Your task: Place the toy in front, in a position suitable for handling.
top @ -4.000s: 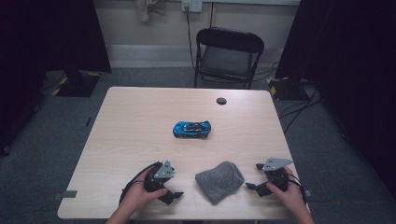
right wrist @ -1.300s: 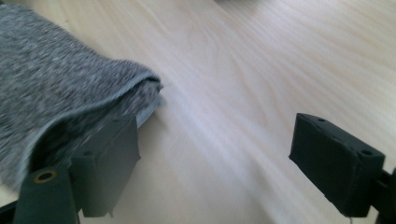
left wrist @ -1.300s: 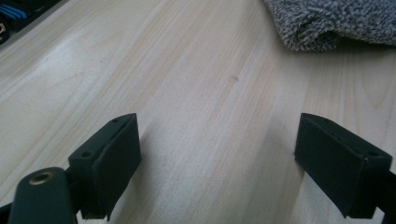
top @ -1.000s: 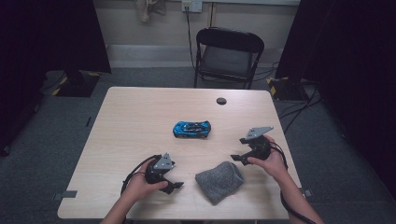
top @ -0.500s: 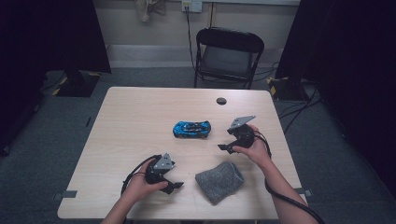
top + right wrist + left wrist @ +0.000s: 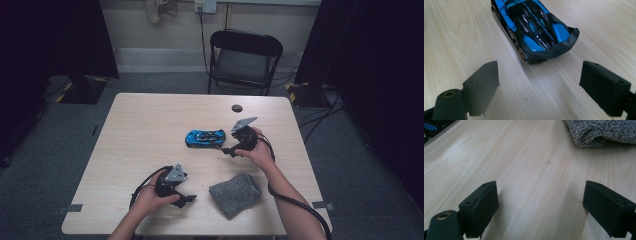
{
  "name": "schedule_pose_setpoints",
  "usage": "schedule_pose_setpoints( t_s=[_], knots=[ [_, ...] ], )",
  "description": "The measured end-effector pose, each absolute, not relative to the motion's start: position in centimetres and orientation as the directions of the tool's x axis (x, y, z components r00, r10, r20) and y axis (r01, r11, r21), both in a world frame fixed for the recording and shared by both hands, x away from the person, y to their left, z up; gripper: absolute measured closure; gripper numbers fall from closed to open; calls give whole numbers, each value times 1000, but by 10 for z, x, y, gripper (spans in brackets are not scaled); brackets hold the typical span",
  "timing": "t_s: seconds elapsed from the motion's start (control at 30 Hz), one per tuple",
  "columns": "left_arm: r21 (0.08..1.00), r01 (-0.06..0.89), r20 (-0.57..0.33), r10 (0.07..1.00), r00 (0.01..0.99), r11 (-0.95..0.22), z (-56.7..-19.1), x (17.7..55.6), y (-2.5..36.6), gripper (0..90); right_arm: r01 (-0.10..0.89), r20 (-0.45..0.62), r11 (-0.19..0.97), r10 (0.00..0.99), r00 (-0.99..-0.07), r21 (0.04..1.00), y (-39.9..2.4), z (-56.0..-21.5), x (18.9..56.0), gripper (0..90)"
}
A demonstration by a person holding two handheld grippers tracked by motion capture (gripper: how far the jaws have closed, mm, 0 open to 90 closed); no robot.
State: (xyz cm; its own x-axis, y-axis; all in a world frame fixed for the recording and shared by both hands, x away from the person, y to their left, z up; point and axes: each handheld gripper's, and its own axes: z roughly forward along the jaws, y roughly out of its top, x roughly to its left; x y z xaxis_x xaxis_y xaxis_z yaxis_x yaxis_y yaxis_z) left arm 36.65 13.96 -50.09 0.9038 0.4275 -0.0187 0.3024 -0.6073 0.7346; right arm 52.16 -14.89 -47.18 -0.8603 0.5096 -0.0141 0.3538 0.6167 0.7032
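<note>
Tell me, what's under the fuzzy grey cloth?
The grey cloth lies bunched on the table. Bare wood shows around its edges. Whatever might be beneath its folds is covered, so I cannot tell.

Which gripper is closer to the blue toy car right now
The right. The right gripper sits just off the rear end of the blue toy car, jaws open toward it without touching. The left gripper rests near the table's front edge, beside the grey cloth.
</note>
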Motion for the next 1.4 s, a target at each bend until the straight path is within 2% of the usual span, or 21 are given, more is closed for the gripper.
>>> schedule_pose_setpoints(
  t_s=[0.7,1.23,1.4],
  knots=[
    [733,302,-20,424,905,-609,-501,367,139,116,294,-61,653,464,-884,698,-113,-456,546,146],
    [732,304,-22,425,905,-610,-501,368,137,101,297,-64,669,459,-886,681,-98,-468,559,146],
    [730,305,-25,423,906,-611,-501,368,136,89,310,-45,663,460,-887,681,-96,-475,562,120]
  ],
)
